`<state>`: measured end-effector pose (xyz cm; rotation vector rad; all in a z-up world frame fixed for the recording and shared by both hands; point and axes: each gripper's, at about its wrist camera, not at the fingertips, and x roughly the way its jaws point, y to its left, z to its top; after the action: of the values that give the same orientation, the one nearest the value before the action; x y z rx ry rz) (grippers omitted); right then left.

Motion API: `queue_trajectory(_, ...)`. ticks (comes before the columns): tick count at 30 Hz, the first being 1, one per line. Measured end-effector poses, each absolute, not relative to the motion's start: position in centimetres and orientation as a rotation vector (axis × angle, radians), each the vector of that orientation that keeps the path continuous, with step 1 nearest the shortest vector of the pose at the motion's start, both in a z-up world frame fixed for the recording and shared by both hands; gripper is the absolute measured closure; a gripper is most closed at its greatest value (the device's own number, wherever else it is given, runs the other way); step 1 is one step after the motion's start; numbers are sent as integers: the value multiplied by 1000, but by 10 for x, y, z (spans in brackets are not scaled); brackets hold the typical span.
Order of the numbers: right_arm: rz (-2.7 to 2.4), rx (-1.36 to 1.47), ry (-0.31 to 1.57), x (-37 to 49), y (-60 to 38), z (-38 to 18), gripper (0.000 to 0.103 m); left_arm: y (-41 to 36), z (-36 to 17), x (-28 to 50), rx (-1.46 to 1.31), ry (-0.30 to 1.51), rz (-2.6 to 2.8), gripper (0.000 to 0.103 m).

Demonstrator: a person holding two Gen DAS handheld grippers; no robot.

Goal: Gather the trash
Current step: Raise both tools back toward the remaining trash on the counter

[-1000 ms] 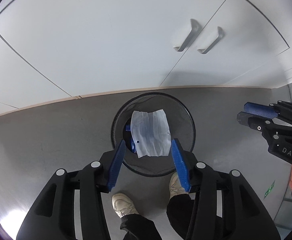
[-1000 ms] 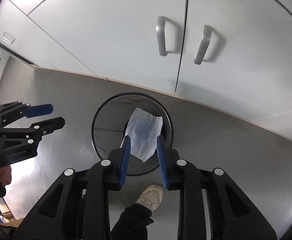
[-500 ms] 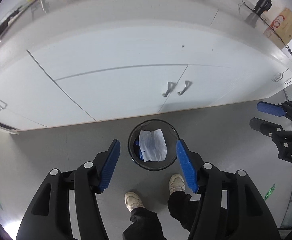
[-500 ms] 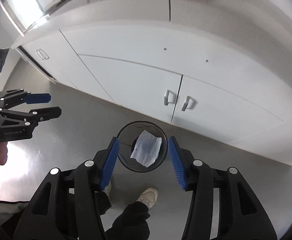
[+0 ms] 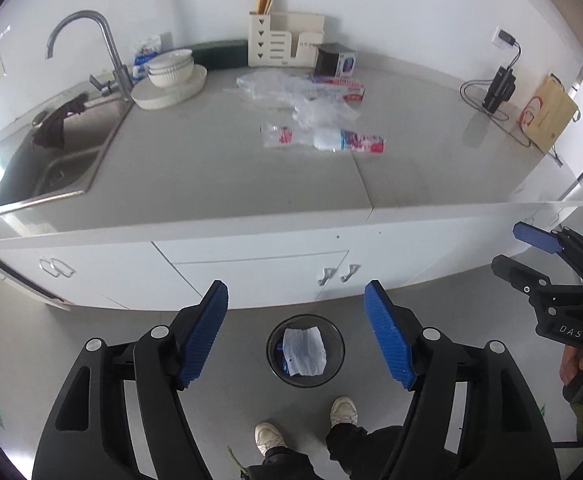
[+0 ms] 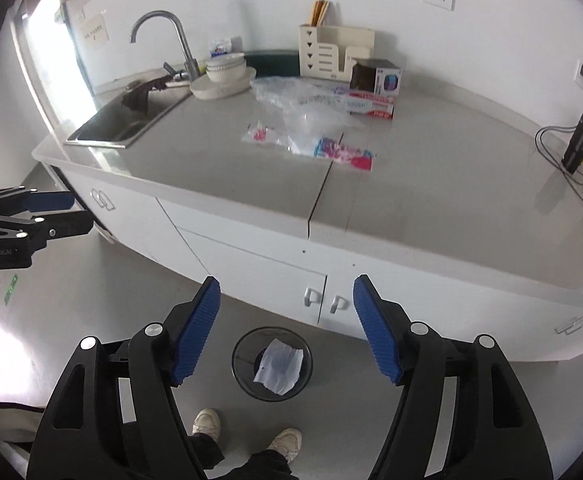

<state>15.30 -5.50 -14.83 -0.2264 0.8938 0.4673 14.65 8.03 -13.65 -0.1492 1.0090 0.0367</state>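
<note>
Kitchen's looking half done: white paper is sitting in the bin on the floor, below both sets of jaws. Left gripper and right gripper have just been opening, nothing between them. Plastic wrappers are lying on the table ahead, waiting for pickup.

The left gripper has just been opening its jaws, and nothing sits between them. Framed in the gap, on the floor below, stands a round black bin with white paper inside. The right gripper shows at the right, jaws apart. Near the middle of the worktop lie clear plastic wrappers. The sink fills its left end
</note>
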Motion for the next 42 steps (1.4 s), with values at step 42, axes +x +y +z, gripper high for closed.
queue_trajectory(42, 479, -286, 923, 335, -1, -138, 25, 133, -112, 388, -177, 1029, -87, 23)
